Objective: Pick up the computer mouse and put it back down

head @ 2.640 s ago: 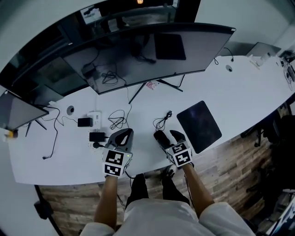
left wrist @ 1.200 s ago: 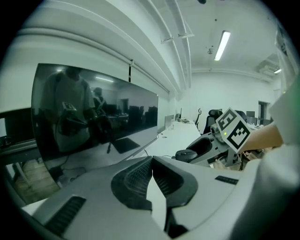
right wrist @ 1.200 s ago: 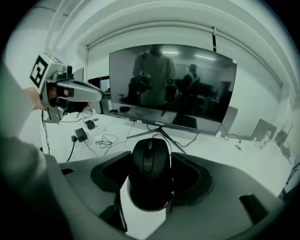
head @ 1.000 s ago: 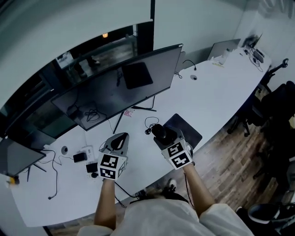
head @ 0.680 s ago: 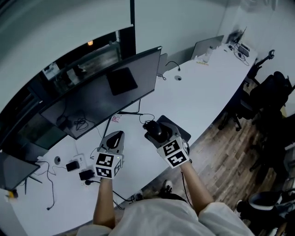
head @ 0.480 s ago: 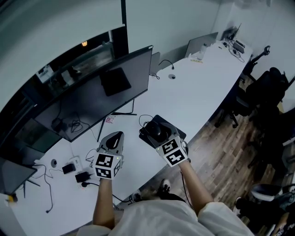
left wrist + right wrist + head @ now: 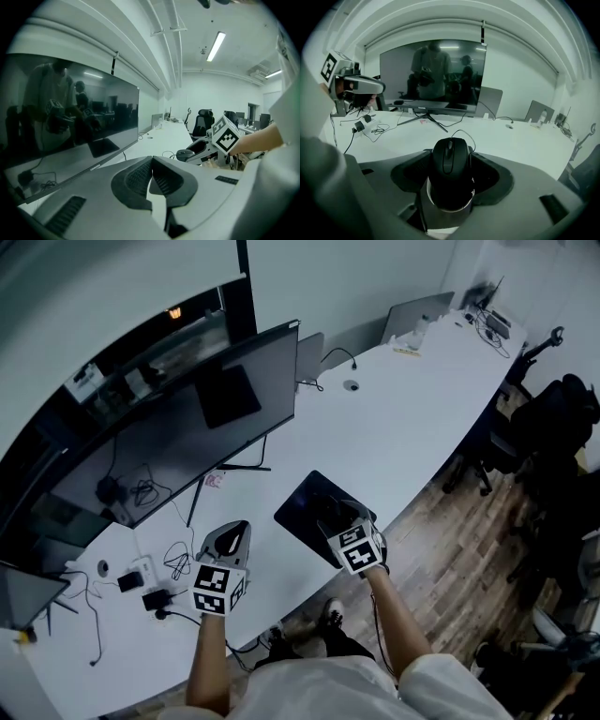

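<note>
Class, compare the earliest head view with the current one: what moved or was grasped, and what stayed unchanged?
The right gripper carried the black wired computer mouse from the bare white desk rightward to over the black rectangular mouse pad, and holds it between its jaws. The left gripper stayed shut and empty.

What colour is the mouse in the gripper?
Black. The mouse shows best in the right gripper view.
</note>
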A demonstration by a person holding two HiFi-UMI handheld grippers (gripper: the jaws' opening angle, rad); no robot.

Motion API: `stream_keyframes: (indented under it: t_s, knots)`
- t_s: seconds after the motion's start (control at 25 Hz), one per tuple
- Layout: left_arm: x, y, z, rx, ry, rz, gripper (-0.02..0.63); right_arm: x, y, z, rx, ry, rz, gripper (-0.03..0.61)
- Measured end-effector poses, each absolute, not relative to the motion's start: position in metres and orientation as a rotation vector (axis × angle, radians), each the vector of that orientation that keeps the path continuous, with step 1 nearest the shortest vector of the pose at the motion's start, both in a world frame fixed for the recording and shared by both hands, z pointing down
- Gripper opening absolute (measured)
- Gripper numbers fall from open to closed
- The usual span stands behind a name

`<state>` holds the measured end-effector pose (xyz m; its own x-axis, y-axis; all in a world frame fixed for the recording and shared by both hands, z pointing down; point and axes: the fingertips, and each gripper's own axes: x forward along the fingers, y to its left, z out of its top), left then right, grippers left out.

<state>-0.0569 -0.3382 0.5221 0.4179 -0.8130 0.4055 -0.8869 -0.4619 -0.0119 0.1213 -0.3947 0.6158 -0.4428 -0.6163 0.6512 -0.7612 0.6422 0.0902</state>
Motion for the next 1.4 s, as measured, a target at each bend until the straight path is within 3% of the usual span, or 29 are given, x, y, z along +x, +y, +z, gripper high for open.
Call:
stream_keyframes:
  t_s: [0.64,1.08,1.2,1.4]
  knots:
    - [-0.037,-0.346,0.574,2.369,-1.465,0.687,0.018,0.193,-0.424,0.752,1.051,-1.998,0.513,0.284]
    - [-0.035,-0.342,0.553,2.442,-1.448,0.643,0.018,0.215,-0.420,0.709,1.187,-1.994,0.494,0.287]
    - [-0.036,-0.346,0.531,2.498,-1.458,0.601,0.018,0.228,-0.416,0.666,1.280,-1.995,0.434,0.232]
    - [-0.041,-0.351,0.485,2.597,-1.480,0.523,0.017,0.241,-0.404,0.574,1.466,-2.027,0.316,0.050]
